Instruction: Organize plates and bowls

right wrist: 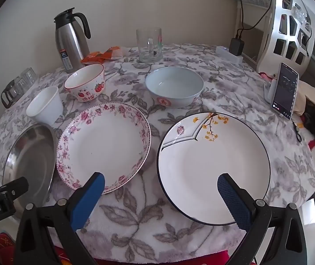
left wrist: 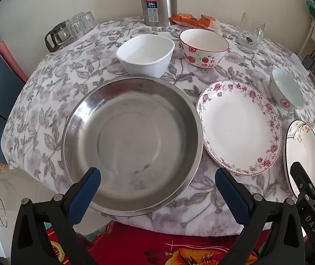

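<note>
A round table [left wrist: 47, 101] with a grey leaf cloth carries the dishes. A large steel basin [left wrist: 133, 145] lies at the near left. Right of it sit a pink-flowered plate [left wrist: 239, 128] [right wrist: 104, 145] and a black-rimmed plate with yellow leaves [right wrist: 212, 165] [left wrist: 301, 154]. Behind stand a white bowl [left wrist: 145, 54] [right wrist: 44, 106], a strawberry bowl [left wrist: 203, 47] [right wrist: 84, 85] and a pale blue bowl [right wrist: 174, 86] [left wrist: 286, 89]. My left gripper [left wrist: 157, 178] hangs open over the basin's near rim, holding nothing. My right gripper [right wrist: 160, 183] is open above the gap between the two plates, empty.
A steel thermos jug [left wrist: 158, 0] [right wrist: 71, 39], orange snack packets [left wrist: 192, 21], a glass mug [right wrist: 149, 45], and upturned glasses with a glass pot [left wrist: 69, 31] line the far edge. A phone on a stand [right wrist: 284, 90] and a charger [right wrist: 237, 46] sit at the right. A red cloth [left wrist: 157, 247] lies below the table's near edge.
</note>
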The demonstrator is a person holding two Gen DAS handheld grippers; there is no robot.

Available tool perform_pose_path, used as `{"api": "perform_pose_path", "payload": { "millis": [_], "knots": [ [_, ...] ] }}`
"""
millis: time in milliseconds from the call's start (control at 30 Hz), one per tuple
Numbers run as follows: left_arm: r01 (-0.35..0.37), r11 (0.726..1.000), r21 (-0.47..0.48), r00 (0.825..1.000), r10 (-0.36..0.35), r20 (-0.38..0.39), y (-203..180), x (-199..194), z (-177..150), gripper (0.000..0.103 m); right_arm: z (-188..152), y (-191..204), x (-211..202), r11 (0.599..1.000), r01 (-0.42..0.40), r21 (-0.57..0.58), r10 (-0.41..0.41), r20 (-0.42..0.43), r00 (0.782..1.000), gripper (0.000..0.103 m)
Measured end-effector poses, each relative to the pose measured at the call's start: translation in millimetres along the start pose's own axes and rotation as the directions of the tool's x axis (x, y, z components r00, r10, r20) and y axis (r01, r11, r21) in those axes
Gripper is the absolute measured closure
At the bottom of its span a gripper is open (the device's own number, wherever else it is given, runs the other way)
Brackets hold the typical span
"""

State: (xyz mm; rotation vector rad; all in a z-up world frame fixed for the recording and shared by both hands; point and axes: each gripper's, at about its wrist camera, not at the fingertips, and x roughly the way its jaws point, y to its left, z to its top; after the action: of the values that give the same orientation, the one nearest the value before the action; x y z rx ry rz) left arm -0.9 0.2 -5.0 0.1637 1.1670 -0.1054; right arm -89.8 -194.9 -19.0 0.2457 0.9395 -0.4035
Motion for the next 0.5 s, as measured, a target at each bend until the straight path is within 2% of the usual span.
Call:
{"api": "perform_pose_path", "payload": {
  "millis": [500],
  "knots": [
    [-0.001,1.000,-0.001,1.000,0.001,-0.015,2.6,2.5,-1.5,0.000,1.4,1.0,-0.7,1.000,0.002,-0.001,-0.002,-0.004,1.000,0.000]
  ]
}}
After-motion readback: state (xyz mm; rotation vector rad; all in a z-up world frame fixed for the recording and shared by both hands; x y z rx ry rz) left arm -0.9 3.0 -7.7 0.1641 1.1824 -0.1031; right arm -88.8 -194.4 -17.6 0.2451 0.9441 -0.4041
